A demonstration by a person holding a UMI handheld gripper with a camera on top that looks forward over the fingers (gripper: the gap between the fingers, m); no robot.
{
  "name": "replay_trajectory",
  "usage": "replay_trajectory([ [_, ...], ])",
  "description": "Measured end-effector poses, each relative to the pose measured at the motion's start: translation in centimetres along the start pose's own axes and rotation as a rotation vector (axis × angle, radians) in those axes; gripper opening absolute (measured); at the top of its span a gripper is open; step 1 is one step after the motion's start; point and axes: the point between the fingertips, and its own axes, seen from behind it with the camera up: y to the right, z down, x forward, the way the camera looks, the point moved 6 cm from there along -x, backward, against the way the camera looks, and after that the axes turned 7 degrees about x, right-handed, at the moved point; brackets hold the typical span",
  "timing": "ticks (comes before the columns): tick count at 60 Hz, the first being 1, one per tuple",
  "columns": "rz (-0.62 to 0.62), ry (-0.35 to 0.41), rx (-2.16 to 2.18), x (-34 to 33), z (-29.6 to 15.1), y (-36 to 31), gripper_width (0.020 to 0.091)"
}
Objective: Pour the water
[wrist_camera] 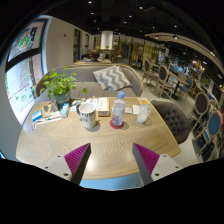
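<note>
hovering above the near edge of a round wooden counter (60, 145), the gripper (111, 158) holds nothing; its jaws stand wide apart, the magenta pads (76, 154) showing on the inner faces with bare counter between them. beyond the fingers, near the middle of the counter, a clear water bottle (118, 108) stands upright on a small red coaster (117, 124). just to its left sits a white mug (88, 114) with dark markings, apart from the bottle. to the bottle's right stands a clear glass (142, 113). a potted green plant (60, 86) rises at the counter's far left, with some papers (45, 117) lying near it. behind the counter is a grey sofa (95, 74) carrying a zigzag-patterned cushion (112, 77), and a grey chair (175, 118) sits at the right.
</note>
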Motion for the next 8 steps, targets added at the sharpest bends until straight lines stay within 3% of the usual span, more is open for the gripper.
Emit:
replay_trajectory([
  [8,0.002,-0.015,0.022,-0.01,0.35,0.03,0.0856],
])
